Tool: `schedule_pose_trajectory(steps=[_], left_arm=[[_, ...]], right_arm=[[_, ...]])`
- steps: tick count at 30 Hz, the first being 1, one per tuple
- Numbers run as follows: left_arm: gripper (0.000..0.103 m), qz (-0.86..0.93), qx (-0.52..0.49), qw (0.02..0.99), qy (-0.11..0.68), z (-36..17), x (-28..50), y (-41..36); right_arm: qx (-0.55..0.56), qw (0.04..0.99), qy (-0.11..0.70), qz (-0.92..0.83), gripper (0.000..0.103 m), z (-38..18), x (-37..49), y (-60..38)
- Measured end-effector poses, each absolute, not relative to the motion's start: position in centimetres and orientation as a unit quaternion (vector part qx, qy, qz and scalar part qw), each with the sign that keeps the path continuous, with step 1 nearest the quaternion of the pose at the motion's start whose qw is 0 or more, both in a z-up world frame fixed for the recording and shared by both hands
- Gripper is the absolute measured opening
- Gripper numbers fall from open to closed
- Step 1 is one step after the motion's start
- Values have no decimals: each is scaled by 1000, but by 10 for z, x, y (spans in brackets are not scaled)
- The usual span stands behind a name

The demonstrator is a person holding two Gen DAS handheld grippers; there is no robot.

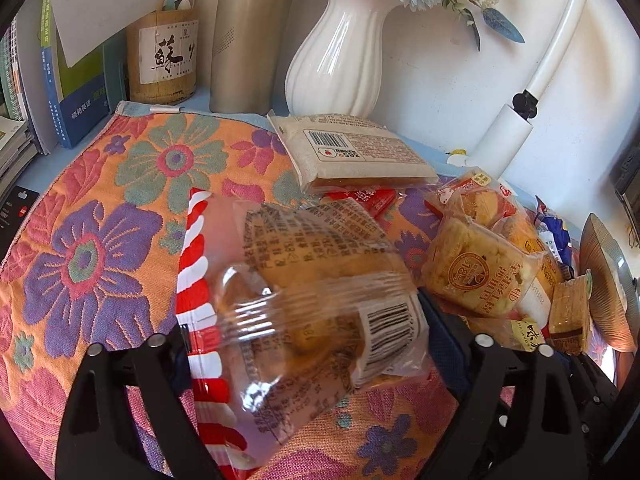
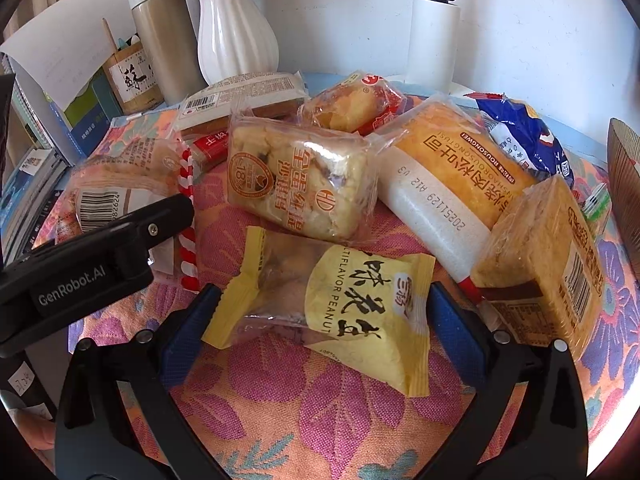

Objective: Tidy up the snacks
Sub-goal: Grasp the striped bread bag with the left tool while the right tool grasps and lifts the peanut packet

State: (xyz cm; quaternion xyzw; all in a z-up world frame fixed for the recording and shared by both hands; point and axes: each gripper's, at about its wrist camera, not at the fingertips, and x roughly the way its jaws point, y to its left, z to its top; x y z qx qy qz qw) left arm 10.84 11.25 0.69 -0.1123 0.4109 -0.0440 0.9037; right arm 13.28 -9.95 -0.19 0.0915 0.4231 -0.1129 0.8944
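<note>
- the left gripper (image 1: 316,344) holds a clear-wrapped pastry with a red and white striped edge (image 1: 304,292); its jaws are part-way closed, pressed against the wrapper on both sides, and the pack sticks out forward past the fingertips, above the floral cloth (image 1: 100,240).
- the right gripper (image 2: 324,320) has its blue-padded fingers (image 2: 188,320) either side of a yellow peanut packet (image 2: 352,312); the jaws are fairly wide and touch or nearly touch the packet's edges, and i cannot tell whether they actually grip it. the packet lies on the cloth between the tips.
- just ahead of the right gripper lies an egg crisp cake pack (image 2: 300,184), and ahead to its right a long orange bread pack (image 2: 444,168) leans across the pile.
- right of the right fingertips sits a tan square cake pack with a barcode (image 2: 548,256), with a blue packet (image 2: 528,136) beyond it.
- ahead of the left gripper, a flat beige pack with a barcode (image 1: 352,148) rests on a red pack (image 1: 368,196).
- farther ahead of the left gripper, at the back of the table, stand a white ribbed vase (image 1: 340,60), a beige thermos (image 1: 252,36) and a bamboo holder (image 1: 164,56).
- in the right wrist view the left gripper's black arm (image 2: 100,256) reaches in from the left, beside the striped pastry.
</note>
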Motion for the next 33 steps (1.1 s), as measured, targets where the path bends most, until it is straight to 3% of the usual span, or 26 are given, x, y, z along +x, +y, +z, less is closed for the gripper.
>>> schedule_pose_trajectory(steps=[2,8,21,27,33], left_arm=[[81,-40,-127,906,403,9,105,119],[79,-14,-171,920,352,20,89,141],[80,6,-203,925,321,29,81,153],[80,-14,-171,944,283,42,72,142],[80,-13,-151,942,298,67,67,114]], right_arm=[[122,903,398,-104,81,2,124,-109],[138,919,362,-76,71,10,112,-110],[138,961,231,-58,71,41,71,-106],[153,969,189,-46,71,53,62,-110],[196,971,135,-26,72,100,28,-146]])
